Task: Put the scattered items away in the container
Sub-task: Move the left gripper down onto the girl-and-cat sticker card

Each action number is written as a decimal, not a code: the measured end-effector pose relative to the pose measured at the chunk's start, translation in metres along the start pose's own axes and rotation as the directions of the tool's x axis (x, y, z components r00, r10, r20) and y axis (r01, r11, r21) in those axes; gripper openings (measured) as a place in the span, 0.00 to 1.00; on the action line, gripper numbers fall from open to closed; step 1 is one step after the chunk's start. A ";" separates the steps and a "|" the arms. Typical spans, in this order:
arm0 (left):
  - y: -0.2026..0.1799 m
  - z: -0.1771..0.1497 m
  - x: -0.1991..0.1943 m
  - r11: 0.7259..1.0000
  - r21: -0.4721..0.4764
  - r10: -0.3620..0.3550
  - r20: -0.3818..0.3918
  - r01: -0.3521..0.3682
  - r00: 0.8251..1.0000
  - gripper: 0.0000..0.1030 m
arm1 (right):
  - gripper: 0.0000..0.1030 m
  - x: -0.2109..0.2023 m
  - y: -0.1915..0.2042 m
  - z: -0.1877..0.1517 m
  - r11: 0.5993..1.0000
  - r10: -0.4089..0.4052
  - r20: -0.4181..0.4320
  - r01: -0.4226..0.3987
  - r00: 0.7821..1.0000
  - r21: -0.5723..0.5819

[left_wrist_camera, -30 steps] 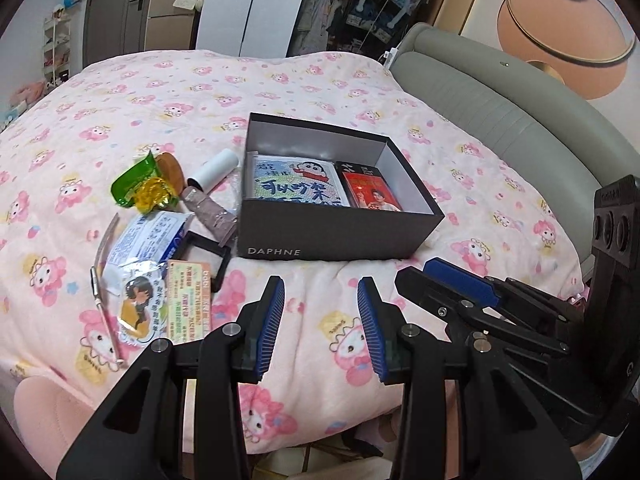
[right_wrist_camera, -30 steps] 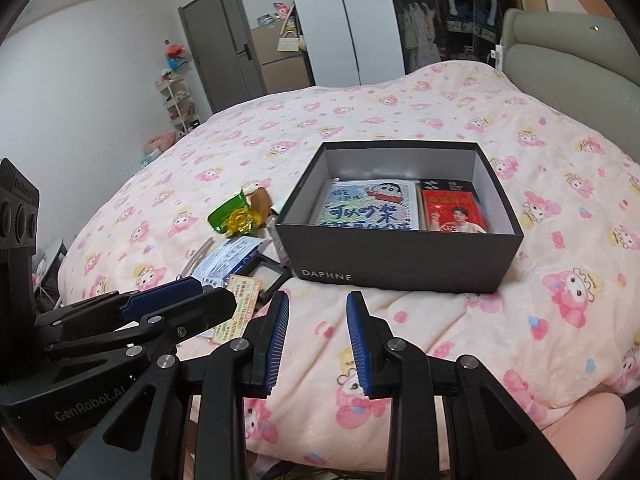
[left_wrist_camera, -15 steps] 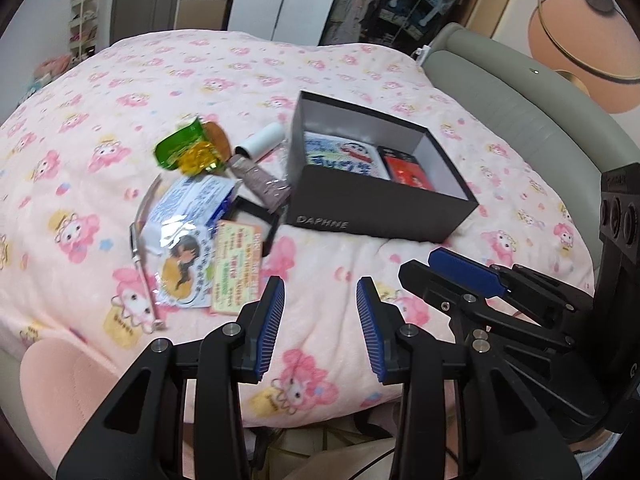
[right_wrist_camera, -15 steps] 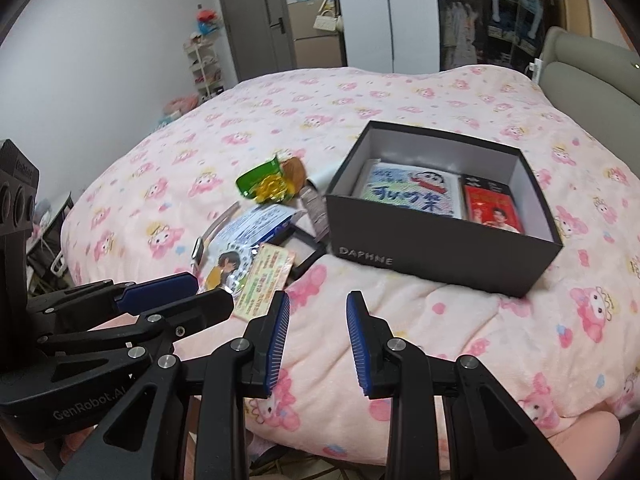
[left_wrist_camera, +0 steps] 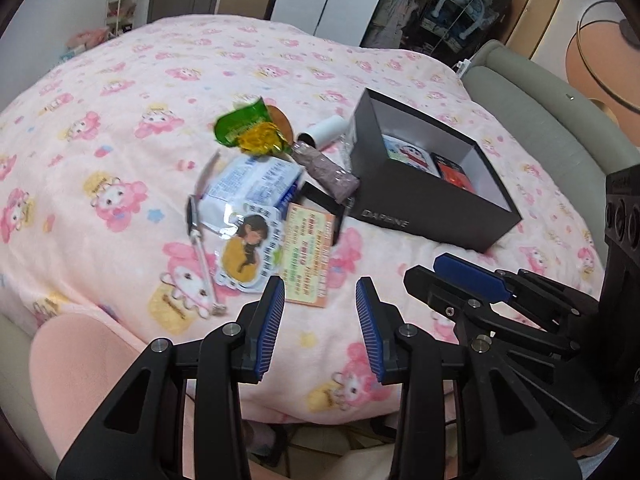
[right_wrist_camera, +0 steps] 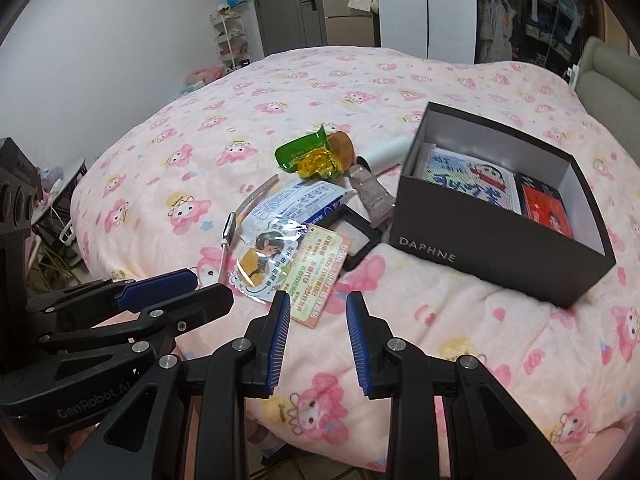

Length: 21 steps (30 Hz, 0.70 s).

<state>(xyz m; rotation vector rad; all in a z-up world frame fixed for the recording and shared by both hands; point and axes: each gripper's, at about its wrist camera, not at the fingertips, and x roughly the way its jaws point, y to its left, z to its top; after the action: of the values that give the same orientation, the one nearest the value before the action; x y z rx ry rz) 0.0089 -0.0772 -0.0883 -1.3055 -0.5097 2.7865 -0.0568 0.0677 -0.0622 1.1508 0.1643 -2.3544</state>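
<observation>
Overhead, both empty grippers' fingers [left_wrist_camera: 274, 320] parted above a pink cartoon-print bedspread [right_wrist_camera: 280, 92], wardrobe [right_wrist_camera: 424, 4] behind.

Your two wrist cameras look steeply down from the bed's [left_wrist_camera: 120, 184] near edge, side by side, sharing the box [right_wrist_camera: 492, 256] and scattered pile beside it.

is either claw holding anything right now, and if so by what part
Nothing is held. The left claw and the right claw both stand open and empty above the pink blanket, short of the scattered items.
</observation>
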 end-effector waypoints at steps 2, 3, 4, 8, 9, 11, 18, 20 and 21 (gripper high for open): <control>0.009 0.002 0.008 1.000 -0.020 -0.009 -0.010 0.009 1.000 0.35 | 0.25 0.009 0.001 0.002 1.000 0.011 -0.019 -0.011 1.000 0.007; 0.014 0.005 0.013 0.999 -0.030 -0.019 -0.016 0.018 1.000 0.35 | 0.25 0.014 0.001 0.004 1.000 0.009 -0.029 -0.009 1.000 0.006; 0.019 0.008 0.019 0.999 -0.039 -0.028 -0.021 0.028 0.999 0.36 | 0.25 0.020 0.003 0.008 1.000 -0.001 -0.034 0.001 0.999 -0.006; 0.034 0.027 0.036 0.999 -0.049 -0.023 -0.015 0.022 1.000 0.36 | 0.25 0.037 0.009 0.029 0.998 -0.021 -0.025 0.020 0.999 -0.061; 0.038 0.032 0.039 0.998 -0.059 -0.024 -0.013 0.024 1.000 0.36 | 0.25 0.043 0.007 0.035 0.999 -0.006 -0.024 0.005 1.000 -0.054; 0.048 0.038 0.048 0.993 -0.111 -0.036 -0.015 0.034 0.999 0.36 | 0.26 0.052 0.003 0.043 0.999 0.008 -0.030 -0.009 1.000 -0.031; 0.063 0.038 0.081 0.990 -0.144 -0.005 -0.035 0.000 0.999 0.38 | 0.26 0.093 -0.005 0.035 1.000 -0.004 -0.116 0.006 0.993 0.014; 0.068 0.035 0.089 0.988 -0.157 0.002 -0.048 -0.009 0.999 0.38 | 0.26 0.103 -0.007 0.030 1.000 -0.016 -0.138 0.018 0.990 0.015; 0.072 0.034 0.094 0.986 -0.164 0.004 -0.055 -0.013 0.998 0.38 | 0.26 0.108 -0.008 0.028 1.000 -0.021 -0.150 0.024 0.988 0.017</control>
<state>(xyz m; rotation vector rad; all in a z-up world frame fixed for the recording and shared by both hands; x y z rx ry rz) -0.0690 -0.1397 -0.1598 -1.4127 -0.7476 2.7574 -0.1353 0.0239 -0.1278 1.3424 0.2090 -2.2931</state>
